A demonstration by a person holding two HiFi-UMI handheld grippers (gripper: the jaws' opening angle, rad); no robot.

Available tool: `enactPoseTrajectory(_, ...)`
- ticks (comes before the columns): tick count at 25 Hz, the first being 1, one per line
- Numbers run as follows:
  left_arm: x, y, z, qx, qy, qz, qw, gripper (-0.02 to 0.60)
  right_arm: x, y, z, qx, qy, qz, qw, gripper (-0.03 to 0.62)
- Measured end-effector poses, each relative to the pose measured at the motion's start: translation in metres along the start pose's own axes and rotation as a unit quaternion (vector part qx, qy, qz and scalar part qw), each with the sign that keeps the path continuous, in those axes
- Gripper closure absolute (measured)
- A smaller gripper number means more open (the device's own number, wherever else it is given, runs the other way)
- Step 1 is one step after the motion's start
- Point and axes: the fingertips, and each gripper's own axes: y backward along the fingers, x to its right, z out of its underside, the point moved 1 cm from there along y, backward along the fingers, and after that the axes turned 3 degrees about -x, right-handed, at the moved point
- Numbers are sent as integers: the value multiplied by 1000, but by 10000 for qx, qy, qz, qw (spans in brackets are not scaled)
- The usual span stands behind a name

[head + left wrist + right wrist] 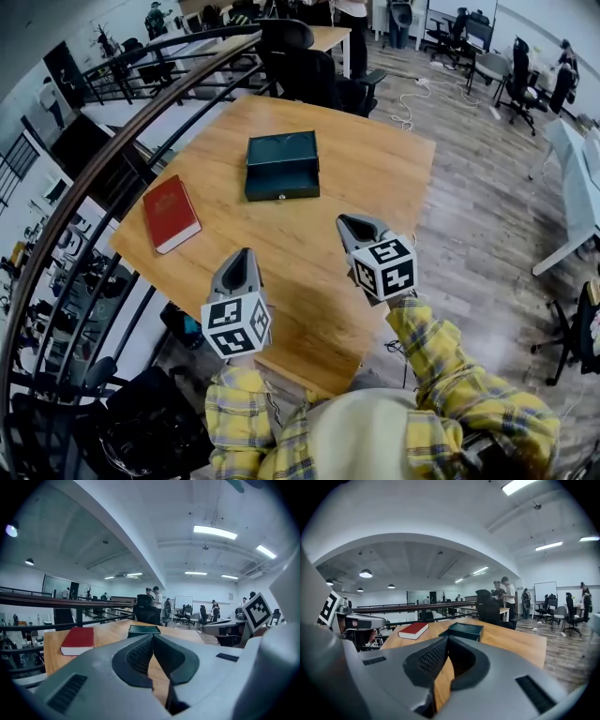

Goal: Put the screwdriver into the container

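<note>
A dark green box-shaped container (281, 167) sits in the middle of the wooden table (375, 159), with a small latch on its near side. No screwdriver shows in any view. My left gripper (242, 255) hovers over the table's near part, shut with nothing between its jaws. My right gripper (347, 222) hovers to its right, a little closer to the container, also shut and empty. The container (144, 630) lies straight ahead of the left gripper (151, 636). In the right gripper view the container (465, 631) stands just beyond the right gripper (446, 639).
A red book (171, 213) lies near the table's left edge, left of the container. A dark curved railing (112, 159) runs along the table's left side. Black office chairs (305, 66) stand beyond the far edge. Wooden floor (478, 216) lies to the right.
</note>
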Motion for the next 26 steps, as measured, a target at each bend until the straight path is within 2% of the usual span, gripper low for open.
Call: enactPoseTrajectory(26, -5, -5, 4, -107, 28, 58, 9999, 571, -10, -12, 1, -41, 25, -80, 10000, 530)
